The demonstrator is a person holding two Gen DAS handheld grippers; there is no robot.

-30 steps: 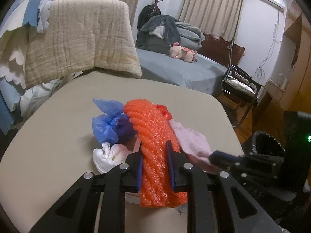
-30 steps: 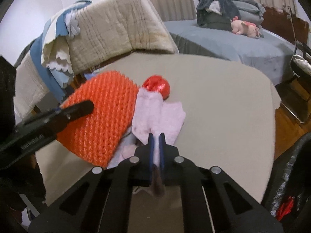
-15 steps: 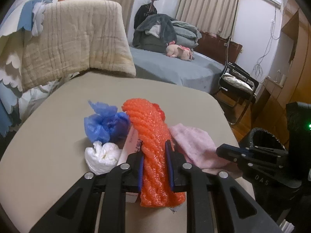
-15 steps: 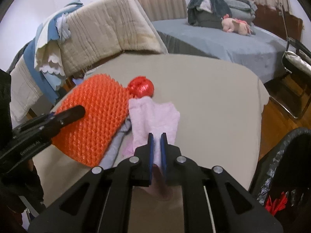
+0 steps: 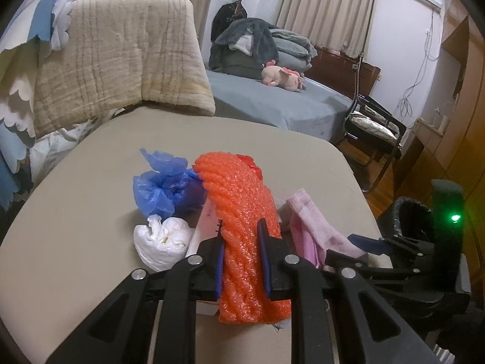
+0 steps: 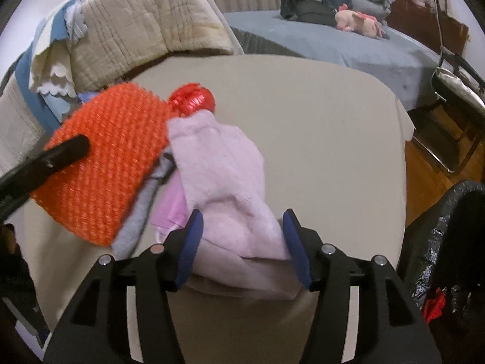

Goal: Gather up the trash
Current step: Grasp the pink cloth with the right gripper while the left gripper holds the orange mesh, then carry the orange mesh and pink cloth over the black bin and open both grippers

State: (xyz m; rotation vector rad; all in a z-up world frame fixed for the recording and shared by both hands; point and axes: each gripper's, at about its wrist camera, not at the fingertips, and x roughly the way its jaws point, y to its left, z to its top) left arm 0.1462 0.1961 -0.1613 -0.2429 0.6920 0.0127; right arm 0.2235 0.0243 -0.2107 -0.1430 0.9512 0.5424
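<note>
Foam net [image 5: 245, 230]: orange, light, soft, springy; clamped at near end by left gripper [image 5: 241, 261], above table [image 5: 75, 212]. Est. squashes easily, so hold mid-roll.
Pink cloth [image 6: 221, 182]: limp, light; lies on table just right of foam net. Right gripper [image 6: 242, 242] opening, cloth between pads, not pinched. Est. best grabbed at bunched near fold.
Labels/writing: none legible.

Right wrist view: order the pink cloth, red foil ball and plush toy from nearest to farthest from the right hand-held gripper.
1. Pink cloth: between the opening jaws of the right hand-held gripper.
2. Red foil ball: beyond the cloth, upper left.
3. Plush toy: on the bed, far right.
</note>
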